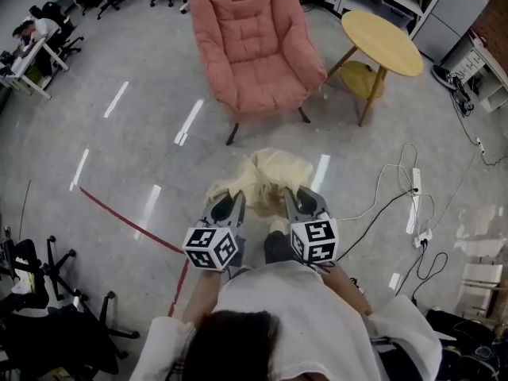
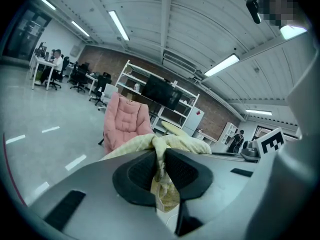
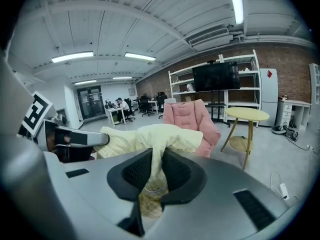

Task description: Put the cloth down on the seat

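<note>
While we are facing the pink armchair (image 1: pixel 254 46) at twelve o'clock, we are holding the cloth (image 1: pixel 266 177) bunched between both tools, just ahead of the body and well apart from the chair. The left gripper (image 2: pixel 160 173) is pinching a fold of the cloth between its nearly closed jaws. The right gripper (image 3: pixel 156 173) is clamping another fold in the same way, with a short tail hanging below the jaws. The seat (image 1: pixel 266 94) is lying bare, and a round wooden table (image 1: pixel 382 42) is standing at about one o'clock, just beside the chair. We are judging the cloth to be light, soft and limp: it is sagging between the two grips and is likely to drape and crumple rather than hold a shape. Taking it at two separated points, as now, is suiting it best, since that is letting us spread it over the cushion before release.
</note>
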{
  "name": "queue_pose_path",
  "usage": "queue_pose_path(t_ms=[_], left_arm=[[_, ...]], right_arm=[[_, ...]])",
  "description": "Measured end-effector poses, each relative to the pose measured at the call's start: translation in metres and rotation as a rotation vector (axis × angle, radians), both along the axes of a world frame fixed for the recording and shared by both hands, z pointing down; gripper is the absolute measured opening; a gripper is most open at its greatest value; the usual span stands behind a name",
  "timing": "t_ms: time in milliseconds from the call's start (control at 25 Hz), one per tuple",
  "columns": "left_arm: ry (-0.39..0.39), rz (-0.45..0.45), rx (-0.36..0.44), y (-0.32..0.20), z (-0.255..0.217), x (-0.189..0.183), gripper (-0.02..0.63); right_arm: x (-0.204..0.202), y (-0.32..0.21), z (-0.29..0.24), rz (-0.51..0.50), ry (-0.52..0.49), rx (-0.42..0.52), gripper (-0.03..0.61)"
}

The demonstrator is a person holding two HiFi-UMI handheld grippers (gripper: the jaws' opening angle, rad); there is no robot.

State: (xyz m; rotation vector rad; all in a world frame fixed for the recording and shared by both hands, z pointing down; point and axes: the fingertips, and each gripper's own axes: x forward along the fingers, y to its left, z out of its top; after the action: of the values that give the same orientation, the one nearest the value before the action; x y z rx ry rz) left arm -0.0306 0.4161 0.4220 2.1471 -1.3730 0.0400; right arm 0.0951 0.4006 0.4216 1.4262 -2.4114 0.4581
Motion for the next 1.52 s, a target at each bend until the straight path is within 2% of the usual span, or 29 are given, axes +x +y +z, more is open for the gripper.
queue_pose_path(t_ms=[640,1520], left_arm=[[0.008,-0.075,-0.009,-0.079,0.004,0.050,0.072],[-0.004,-0.060,-0.009,-0.109,0.005,0.071,0.072]], right_arm=[[0.046,-0.082,0.002,-0.070,-0.041,-0.015,0.067],[0.065,-0.109,0.002,-0.076,-0.056,-0.005,0.067]])
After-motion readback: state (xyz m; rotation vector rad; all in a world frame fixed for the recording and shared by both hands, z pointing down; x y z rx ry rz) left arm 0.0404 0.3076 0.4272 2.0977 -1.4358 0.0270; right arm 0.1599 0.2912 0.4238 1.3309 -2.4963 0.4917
